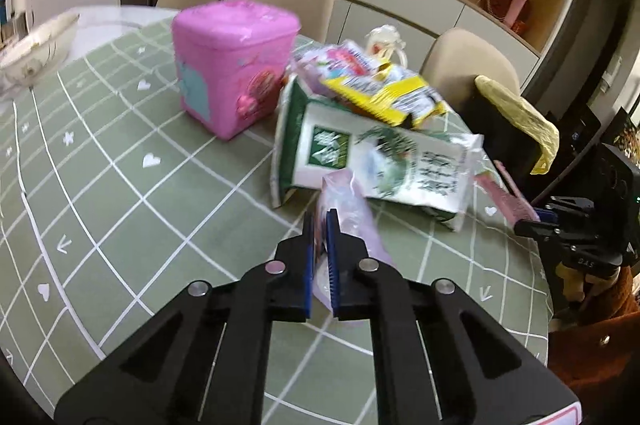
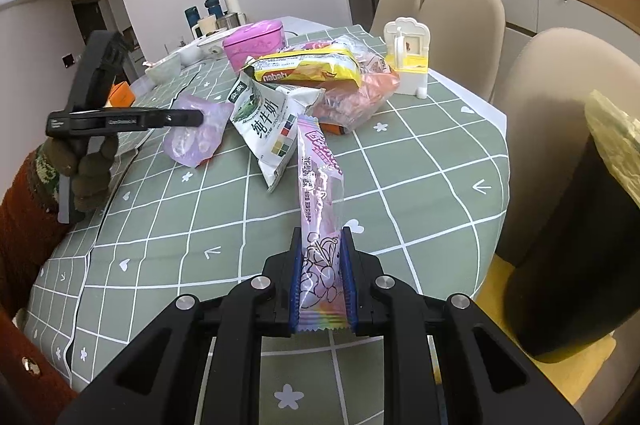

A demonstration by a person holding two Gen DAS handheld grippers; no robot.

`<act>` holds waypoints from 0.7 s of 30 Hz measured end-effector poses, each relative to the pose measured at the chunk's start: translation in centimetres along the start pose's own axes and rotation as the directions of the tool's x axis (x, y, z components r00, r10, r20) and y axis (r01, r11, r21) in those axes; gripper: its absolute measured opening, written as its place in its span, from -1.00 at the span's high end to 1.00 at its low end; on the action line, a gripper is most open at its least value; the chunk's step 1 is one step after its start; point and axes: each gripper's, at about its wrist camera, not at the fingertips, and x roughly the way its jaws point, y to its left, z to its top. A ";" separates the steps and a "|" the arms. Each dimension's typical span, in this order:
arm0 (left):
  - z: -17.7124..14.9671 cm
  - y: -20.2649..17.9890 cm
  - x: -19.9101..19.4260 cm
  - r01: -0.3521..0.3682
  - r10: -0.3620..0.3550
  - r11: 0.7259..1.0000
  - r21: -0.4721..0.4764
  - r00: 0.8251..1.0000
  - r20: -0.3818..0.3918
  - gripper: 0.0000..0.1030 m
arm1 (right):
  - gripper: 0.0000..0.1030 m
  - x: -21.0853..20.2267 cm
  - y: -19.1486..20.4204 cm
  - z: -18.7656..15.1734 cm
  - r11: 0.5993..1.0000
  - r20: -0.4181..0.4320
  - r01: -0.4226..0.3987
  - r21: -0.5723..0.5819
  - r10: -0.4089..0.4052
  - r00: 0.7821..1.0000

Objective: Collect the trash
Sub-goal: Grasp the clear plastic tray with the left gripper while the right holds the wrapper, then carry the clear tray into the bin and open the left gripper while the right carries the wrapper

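My left gripper [image 1: 320, 225] is shut on a thin lilac plastic bag [image 1: 348, 213], held above the table; it also shows in the right wrist view [image 2: 196, 135]. My right gripper [image 2: 322, 245] is shut on a long pink snack wrapper [image 2: 318, 177], which points away over the table. A pile of trash lies ahead: a white-green milk bag [image 1: 384, 161], also in the right wrist view [image 2: 264, 123], a yellow biscuit pack [image 2: 308, 67] and a clear orange bag [image 2: 356, 97]. A black bin [image 2: 572, 245] with a yellow liner stands at the table's right side.
A pink toy box [image 1: 232, 65] and a white toy house [image 2: 408, 61] stand on the green checked tablecloth [image 2: 400, 185]. Bowls and cups sit at the far end. Beige chairs [image 2: 464, 29] ring the table.
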 end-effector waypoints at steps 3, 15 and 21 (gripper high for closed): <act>0.3 -1.2 -0.9 -0.005 0.004 1.000 0.026 0.999 0.033 0.92 | 0.66 -0.4 -0.2 0.0 1.000 0.013 0.005 0.011 -0.005 1.000; 1.1 -4.0 -3.0 -0.025 0.018 0.998 0.064 0.994 0.110 0.95 | 0.66 -2.1 -1.3 -0.5 0.999 0.059 0.008 0.038 -0.011 0.998; 0.9 -5.0 -2.2 -0.016 0.008 0.997 0.079 0.996 0.089 0.95 | 0.66 -2.3 -1.6 -0.8 0.999 0.059 0.013 0.046 -0.015 0.998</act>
